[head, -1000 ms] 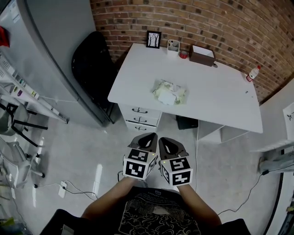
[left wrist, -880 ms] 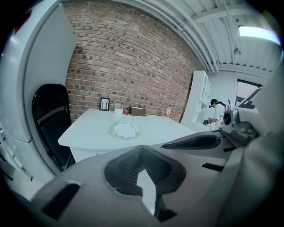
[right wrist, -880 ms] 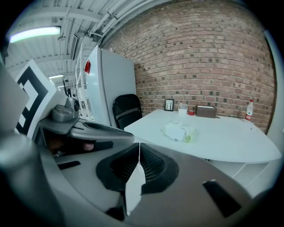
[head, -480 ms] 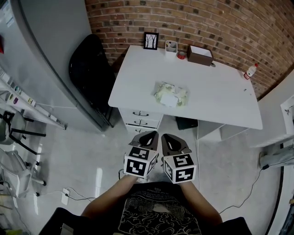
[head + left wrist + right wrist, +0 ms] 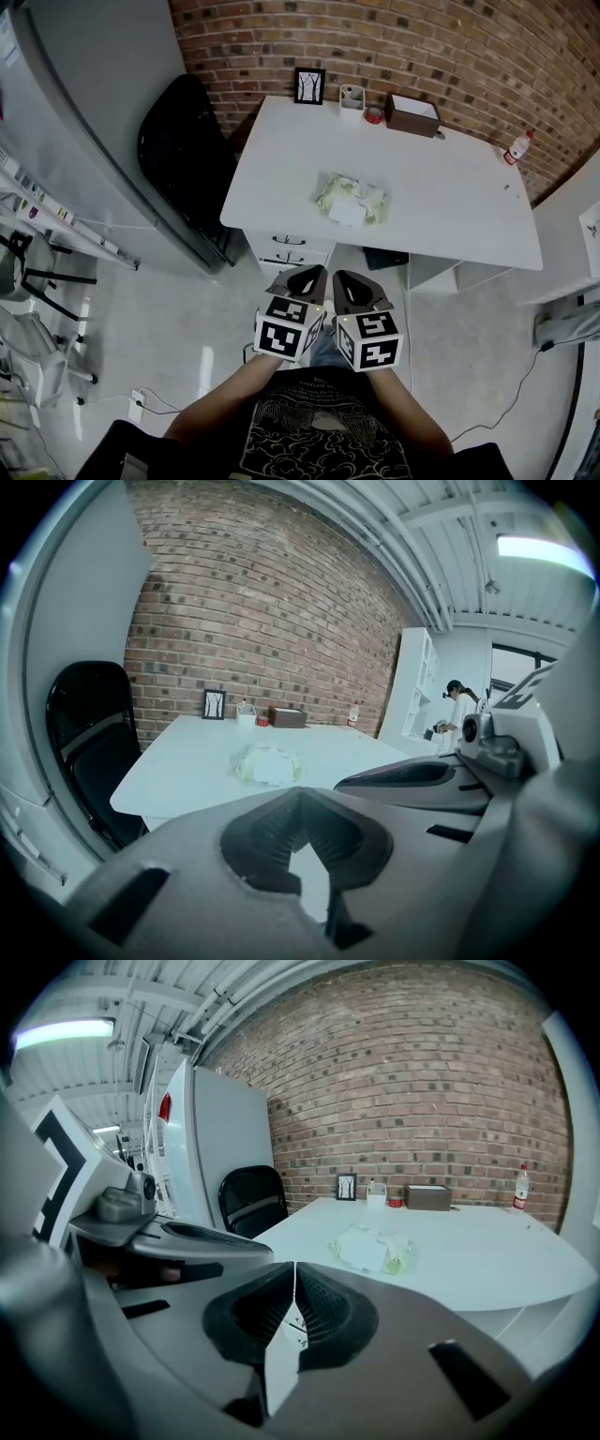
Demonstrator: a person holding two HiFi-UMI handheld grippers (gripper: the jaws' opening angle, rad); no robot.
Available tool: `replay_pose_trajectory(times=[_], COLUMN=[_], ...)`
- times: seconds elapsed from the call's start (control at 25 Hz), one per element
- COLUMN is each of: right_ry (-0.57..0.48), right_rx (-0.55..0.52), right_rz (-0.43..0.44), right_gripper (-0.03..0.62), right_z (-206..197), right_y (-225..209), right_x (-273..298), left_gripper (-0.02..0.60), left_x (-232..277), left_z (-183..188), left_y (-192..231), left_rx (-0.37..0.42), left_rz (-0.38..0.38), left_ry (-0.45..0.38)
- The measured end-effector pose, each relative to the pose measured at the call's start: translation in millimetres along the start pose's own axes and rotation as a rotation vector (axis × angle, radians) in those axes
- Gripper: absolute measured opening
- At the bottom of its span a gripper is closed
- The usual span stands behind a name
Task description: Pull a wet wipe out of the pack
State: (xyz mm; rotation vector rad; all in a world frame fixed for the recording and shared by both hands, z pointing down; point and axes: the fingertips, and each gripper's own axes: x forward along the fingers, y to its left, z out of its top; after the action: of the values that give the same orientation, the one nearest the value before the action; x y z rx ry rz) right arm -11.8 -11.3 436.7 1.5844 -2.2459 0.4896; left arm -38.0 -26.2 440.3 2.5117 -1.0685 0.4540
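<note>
Pack (image 5: 350, 199) count: just one, a crumpled pale green-and-white thing with a white flap on top. It's lying near the middle of the table (image 5: 450, 187), a bit toward the front edge.

One table, white, pushed up against a brick wall. Along its far edge I count four small things:
- one picture frame (image 5: 309, 85)
- one white cup (image 5: 352, 97)
- one little red item (image 5: 375, 114)
- one brown box (image 5: 414, 113)

There's also one bottle (image 5: 517, 148) with a red cap, out at the table's right end. One black chair (image 5: 183, 150) sits at the table's left end. Drawers (image 5: 286, 251) sit under the front edge, with two handles showing.

Two grippers, left (image 5: 302, 279) and right (image 5: 352, 285), are held side by side out in front of the table. They're well apart from it and nowhere near the pack. Both have their jaws clenched together, tips meeting, with nothing between them.

One person (image 5: 459, 705) stands off past the table's right end, too small to say much about.
</note>
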Motion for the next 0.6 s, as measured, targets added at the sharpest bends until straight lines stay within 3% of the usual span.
replay_pose_trajectory(times=[0.6], right_ry=[0.026], right_rx=[0.005], right_rz=[0.013], right_gripper=[0.018], right_z=[30], right_y=[-63], right_x=[66], left_gripper=[0.012], left_x=[81], left_z=[34], left_y=[32], left_rx=[-0.009], left_rz=[0.012], left_ry=[0.026])
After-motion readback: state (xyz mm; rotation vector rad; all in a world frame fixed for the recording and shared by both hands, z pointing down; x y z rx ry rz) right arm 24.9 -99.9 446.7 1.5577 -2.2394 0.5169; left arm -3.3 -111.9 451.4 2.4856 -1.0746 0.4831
